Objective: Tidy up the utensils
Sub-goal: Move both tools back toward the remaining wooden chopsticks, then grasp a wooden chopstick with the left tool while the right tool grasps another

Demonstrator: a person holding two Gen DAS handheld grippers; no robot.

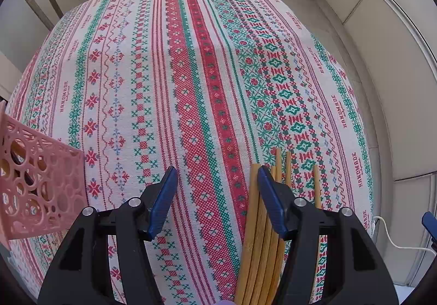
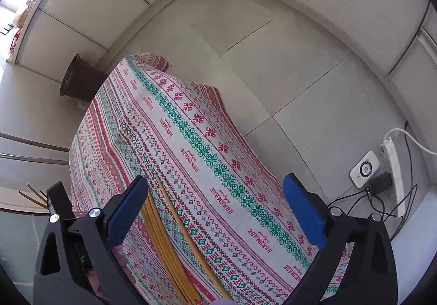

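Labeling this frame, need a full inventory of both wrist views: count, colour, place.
chopsticks: several, exact count unclear, light wood, lying on the cloth by the left claw's right finger
basket: one, pink, perforated, at the left edge of the left view, with sticks inside
tablecloth: one, white with red and green stripes, covering the table
bin: one, dark brown, on the floor beyond the table
power strip: one, white, on the floor at right
white device: one, beside the power strip
left claw: black with blue pads, open over the cloth, nothing between the pads
right claw: black with blue pads, open wide, empty
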